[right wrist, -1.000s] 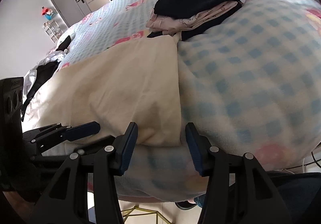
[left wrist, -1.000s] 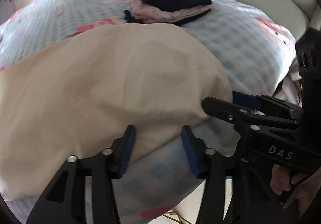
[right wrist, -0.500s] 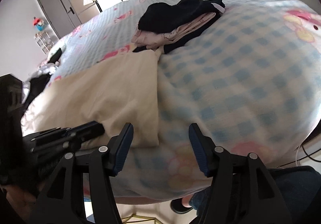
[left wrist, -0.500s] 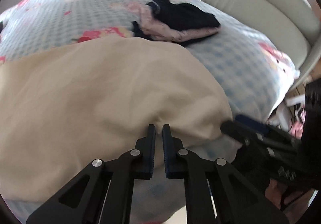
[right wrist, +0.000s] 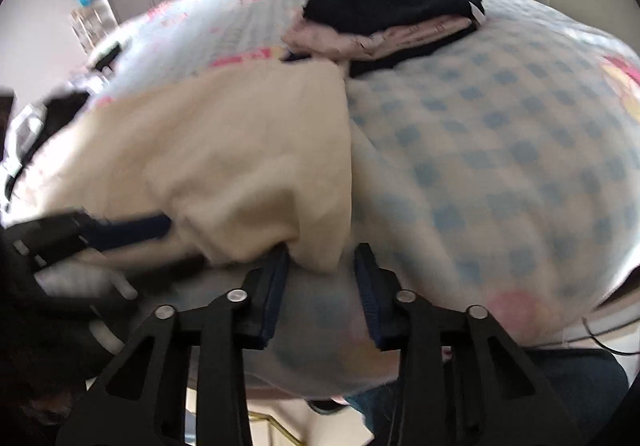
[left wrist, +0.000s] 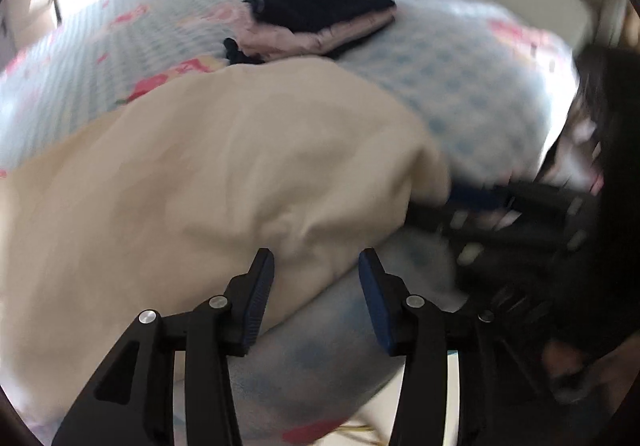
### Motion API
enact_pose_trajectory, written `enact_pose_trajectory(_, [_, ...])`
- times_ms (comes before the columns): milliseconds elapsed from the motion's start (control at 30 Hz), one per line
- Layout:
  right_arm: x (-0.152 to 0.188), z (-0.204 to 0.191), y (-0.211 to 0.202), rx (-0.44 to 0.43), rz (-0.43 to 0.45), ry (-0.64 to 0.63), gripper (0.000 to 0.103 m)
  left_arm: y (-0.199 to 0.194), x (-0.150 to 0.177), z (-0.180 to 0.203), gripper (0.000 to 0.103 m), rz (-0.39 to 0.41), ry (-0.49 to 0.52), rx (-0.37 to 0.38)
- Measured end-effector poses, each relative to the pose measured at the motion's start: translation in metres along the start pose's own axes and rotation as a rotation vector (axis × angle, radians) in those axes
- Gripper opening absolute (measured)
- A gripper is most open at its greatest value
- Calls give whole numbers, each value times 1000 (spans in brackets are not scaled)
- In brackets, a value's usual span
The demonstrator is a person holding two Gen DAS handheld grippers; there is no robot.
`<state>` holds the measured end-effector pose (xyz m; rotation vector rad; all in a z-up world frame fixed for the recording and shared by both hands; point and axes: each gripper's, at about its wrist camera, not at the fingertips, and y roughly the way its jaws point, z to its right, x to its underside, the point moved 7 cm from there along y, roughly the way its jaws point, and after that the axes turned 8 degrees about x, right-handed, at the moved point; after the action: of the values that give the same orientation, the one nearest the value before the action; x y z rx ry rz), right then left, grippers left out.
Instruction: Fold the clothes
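Working the cream garment [left wrist: 208,182] at the bed's [right wrist: 500,150] near edge: your left tongs [left wrist: 316,278] are opening, right tongs [right wrist: 322,270] closing around its corner; folded pile [right wrist: 384,22] done behind.

Cream cloth on a blue-checked blanket

The cloth [left wrist: 208,174] by the gripper tips is plain cream. The blanket [right wrist: 500,134] under it is white with pale blue squares and pink pictures. Far ahead sits a pile [right wrist: 384,22]: black on top, pink in the middle, black below. Both grippers are black with blue pads [left wrist: 260,286].
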<state>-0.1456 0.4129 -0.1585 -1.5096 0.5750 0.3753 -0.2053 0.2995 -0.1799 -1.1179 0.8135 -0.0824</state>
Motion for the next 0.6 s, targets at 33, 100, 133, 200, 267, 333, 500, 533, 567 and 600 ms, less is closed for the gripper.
enact_pose_trajectory(33, [-2,2,-1,-34,9,23,31,3,0,2,46,-10,21,-26])
enact_pose_trajectory(100, [-3,6,-2,-77,18,61,31,6,-3,4,42,-7,38,-54])
enact_pose_trajectory(133, [-3,7,-2,-82,24,69,30,6,-5,4,33,2,34,-57])
enact_pose_trajectory(200, [-5,7,-6,-83,56,70,30,3,-9,1,24,25,1,-37])
enact_pose_trajectory(267, [-8,6,-15,-92,99,75,30,-2,-12,-6,17,48,-55,9])
enact_pose_trajectory(333, [-10,7,-25,-109,144,90,30,-8,-13,-12,14,65,-121,80])
enact_pose_trajectory(500, [-15,17,-38,-124,197,153,33,-8,-5,-22,14,54,-240,196])
enact_pose_trajectory(533, [-15,19,-37,-130,192,168,35,-5,0,-21,13,36,-248,196])
enact_pose_trajectory(567, [-15,20,-35,-147,180,183,40,-3,3,-19,13,30,-247,189])
enact_pose_trajectory(600, [-15,20,-32,-163,166,196,41,-2,6,-18,12,26,-248,183])
